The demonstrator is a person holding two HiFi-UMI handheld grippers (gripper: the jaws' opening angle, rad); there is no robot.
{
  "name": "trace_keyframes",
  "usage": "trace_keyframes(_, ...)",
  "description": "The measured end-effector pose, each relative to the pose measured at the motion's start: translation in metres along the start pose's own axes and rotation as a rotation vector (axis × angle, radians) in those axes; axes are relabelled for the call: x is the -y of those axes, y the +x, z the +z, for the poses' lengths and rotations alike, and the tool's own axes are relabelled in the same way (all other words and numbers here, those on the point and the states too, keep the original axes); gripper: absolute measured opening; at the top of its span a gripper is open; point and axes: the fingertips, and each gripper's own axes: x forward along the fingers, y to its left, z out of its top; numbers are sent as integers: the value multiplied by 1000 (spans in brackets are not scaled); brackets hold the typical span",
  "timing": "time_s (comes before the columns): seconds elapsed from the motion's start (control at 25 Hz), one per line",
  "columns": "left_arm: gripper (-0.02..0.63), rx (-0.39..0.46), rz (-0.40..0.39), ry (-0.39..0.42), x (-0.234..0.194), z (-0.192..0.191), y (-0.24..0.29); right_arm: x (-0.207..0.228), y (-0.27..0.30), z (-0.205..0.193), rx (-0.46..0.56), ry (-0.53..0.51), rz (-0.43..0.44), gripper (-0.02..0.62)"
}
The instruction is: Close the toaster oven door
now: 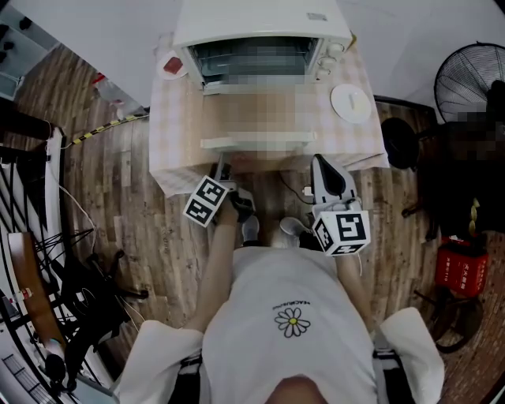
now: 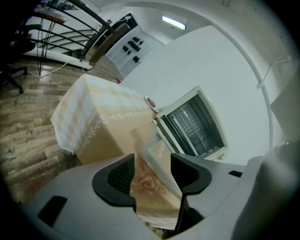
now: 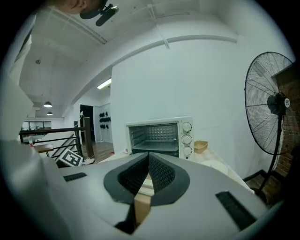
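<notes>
Looking down in the head view, the white box-shaped toaster oven (image 1: pixel 260 20) stands at the back of a table covered in pale checked cloth (image 1: pixel 177 134), and its drop-down door (image 1: pixel 252 144) lies folded flat towards the person, leaving the cavity open. The left gripper (image 1: pixel 225 180) hovers just off the table's front edge below the door's left end, and the right gripper (image 1: pixel 323 166) sits near the same edge below the door's right end. A round white plate (image 1: pixel 351 102) rests on the cloth to the right of the oven. In the left gripper view, the left gripper (image 2: pixel 152 176) has its dark ribbed pads (image 2: pixel 117 176) set well apart and clasps nothing; only the patterned cloth shows through the gap, with the toaster oven (image 2: pixel 194 124) beyond, its wire rack exposed. In the right gripper view, the right gripper (image 3: pixel 148 169) has its pads (image 3: pixel 161 173) drawn together to a thin slit, meeting at the tips and empty. Ahead of it the toaster oven (image 3: pixel 159 138) faces the camera with its door down and three knobs on the right side, and a black pedestal fan (image 3: pixel 272 103) stands at the right.
</notes>
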Motion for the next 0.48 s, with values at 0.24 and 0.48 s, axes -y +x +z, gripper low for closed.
trace_keyframes(0.24,193,-10,-61,-123,0,-3,12,3,-4,-8,-24,2,-24,9)
trace_keyframes(0.48,172,-18,-76,-222,-5,-4,19,7,-7,-6,-20,3,-52,9)
